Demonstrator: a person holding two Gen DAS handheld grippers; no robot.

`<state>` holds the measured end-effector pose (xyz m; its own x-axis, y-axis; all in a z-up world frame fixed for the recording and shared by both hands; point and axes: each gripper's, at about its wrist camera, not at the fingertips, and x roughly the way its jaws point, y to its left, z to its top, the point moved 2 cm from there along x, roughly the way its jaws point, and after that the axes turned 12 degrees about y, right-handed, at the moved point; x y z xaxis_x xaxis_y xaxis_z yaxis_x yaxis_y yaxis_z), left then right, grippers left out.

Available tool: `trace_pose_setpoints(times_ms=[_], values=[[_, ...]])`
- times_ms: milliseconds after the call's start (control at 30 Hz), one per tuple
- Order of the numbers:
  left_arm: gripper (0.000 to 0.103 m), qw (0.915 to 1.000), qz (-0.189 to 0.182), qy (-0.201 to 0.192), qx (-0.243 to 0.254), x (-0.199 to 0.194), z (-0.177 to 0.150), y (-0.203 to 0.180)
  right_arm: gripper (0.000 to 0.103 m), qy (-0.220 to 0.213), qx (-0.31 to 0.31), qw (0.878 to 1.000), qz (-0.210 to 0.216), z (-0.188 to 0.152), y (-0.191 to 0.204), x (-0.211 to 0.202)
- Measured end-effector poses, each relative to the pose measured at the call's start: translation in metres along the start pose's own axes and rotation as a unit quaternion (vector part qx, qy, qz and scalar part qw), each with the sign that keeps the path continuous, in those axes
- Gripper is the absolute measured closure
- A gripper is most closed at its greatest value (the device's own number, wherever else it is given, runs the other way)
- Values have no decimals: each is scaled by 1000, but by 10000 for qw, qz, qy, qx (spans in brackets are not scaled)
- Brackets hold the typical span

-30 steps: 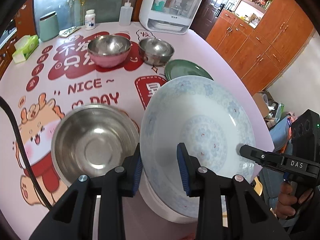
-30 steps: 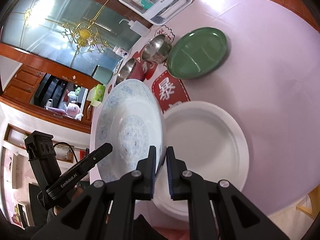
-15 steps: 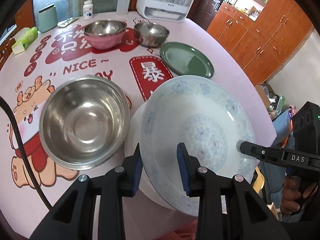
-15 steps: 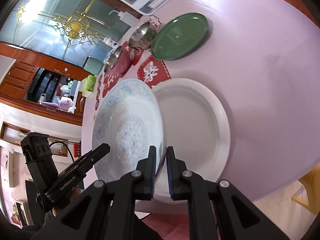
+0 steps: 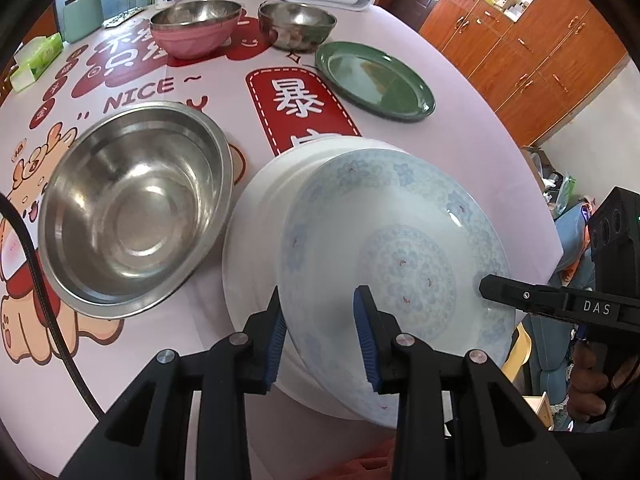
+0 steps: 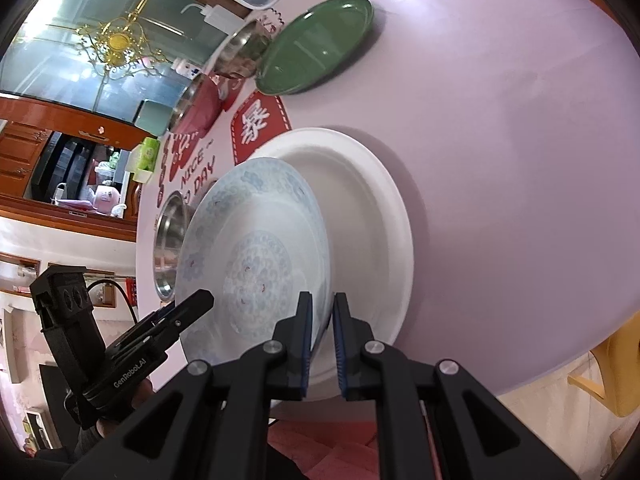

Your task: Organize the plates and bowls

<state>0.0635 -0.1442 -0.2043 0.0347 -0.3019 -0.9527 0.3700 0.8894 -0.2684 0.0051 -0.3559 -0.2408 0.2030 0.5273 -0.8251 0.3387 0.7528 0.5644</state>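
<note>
1. Left gripper (image 5: 320, 334): jaws closed on the near-left rim of the patterned plate (image 5: 404, 264), one pad under the rim, the other on the inner face.
2. Right gripper (image 6: 321, 340): jaws nearly shut, pinching the opposite rim of the same plate; both hands share the load, neither nearer.
3. Patterned plate, one: blue-and-white, round, so no long axis; held tilted, directly ahead of and below both grippers, just above the white plate (image 5: 256, 216). Whether the two touch cannot be told.
4. White plate, one: lies flat at the near edge of the table (image 6: 500, 128). Judgement: the coming move turns on centring the patterned plate over it, since the held plate sits offset toward the table's near-right edge.
5. Green plate (image 5: 374, 76), one: toward the far-right edge, well apart.
6. Steel bowls, three: large steel bowl (image 5: 132, 208) just beside the white plate on its left; pink-sided bowl (image 5: 196, 28) and small steel bowl (image 5: 296, 24) at the far edge.
</note>
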Motion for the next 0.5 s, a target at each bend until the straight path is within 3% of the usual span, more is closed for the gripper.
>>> trace_pose_setpoints(times_ms=[500], values=[[72,9984,403,387,9,31,9,-1,93,277,-404,9974,-533,21,3,15]])
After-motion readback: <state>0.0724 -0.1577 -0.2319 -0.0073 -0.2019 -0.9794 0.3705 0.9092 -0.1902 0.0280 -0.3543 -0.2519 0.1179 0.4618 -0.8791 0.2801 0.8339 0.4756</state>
